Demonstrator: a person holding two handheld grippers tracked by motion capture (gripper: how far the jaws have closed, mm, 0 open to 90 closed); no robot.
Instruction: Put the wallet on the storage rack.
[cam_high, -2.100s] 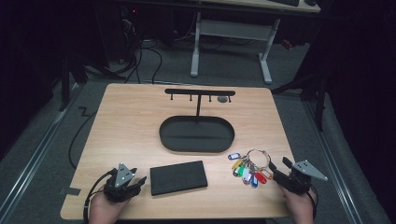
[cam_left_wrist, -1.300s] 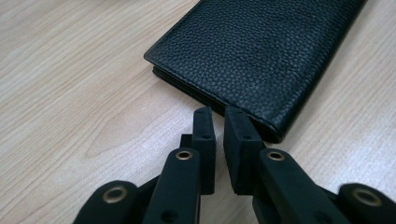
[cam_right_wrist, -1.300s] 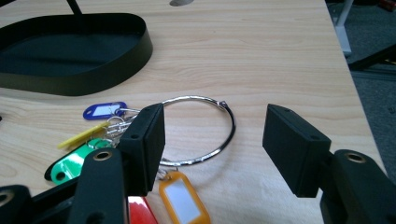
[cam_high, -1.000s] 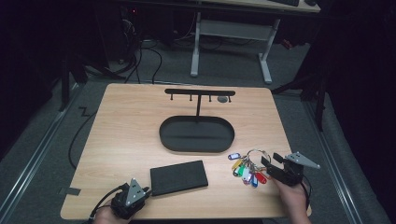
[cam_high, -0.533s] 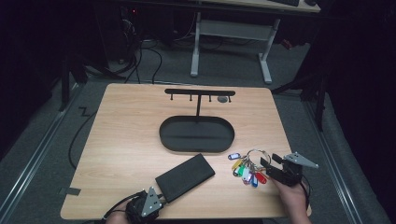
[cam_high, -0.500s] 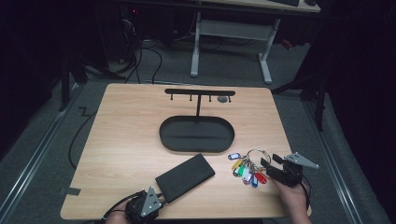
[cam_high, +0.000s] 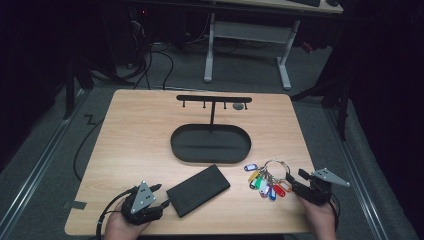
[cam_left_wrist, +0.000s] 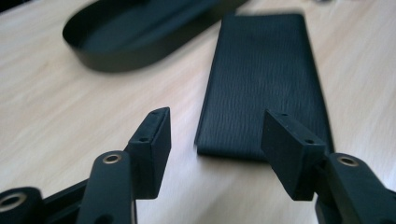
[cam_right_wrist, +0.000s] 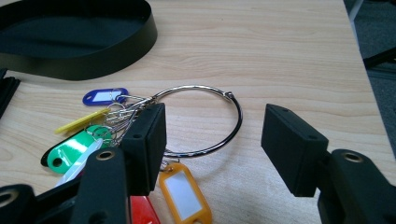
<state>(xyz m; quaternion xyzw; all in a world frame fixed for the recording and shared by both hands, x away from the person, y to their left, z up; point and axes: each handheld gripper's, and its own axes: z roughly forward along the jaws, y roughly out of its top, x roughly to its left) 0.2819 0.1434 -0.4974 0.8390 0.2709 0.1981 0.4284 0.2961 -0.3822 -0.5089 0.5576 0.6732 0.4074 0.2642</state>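
lower centre: the black wallet (cam_high: 198, 189) has swung askew since a moment ago. left gripper (cam_high: 159, 196) gapes at its near end; right gripper (cam_high: 296, 180), wide open, straddles the key ring (cam_right_wrist: 205, 120), gripping nothing.

Pale wood-grain desk (cam_high: 140, 135); matt black oval tray (cam_right_wrist: 93, 60); finely ribbed black case (cam_left_wrist: 266, 79); shiny metal key ring (cam_right_wrist: 205, 121); glossy plastic key tags (cam_right_wrist: 184, 191).

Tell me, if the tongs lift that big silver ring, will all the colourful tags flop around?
Probably yes. The tags hang loosely from the ring on small rings, so they would likely dangle and swing. The ring itself looks like thin, stiff metal, so it should keep its shape. Being smooth and shiny, it might slip between the open right tongs.
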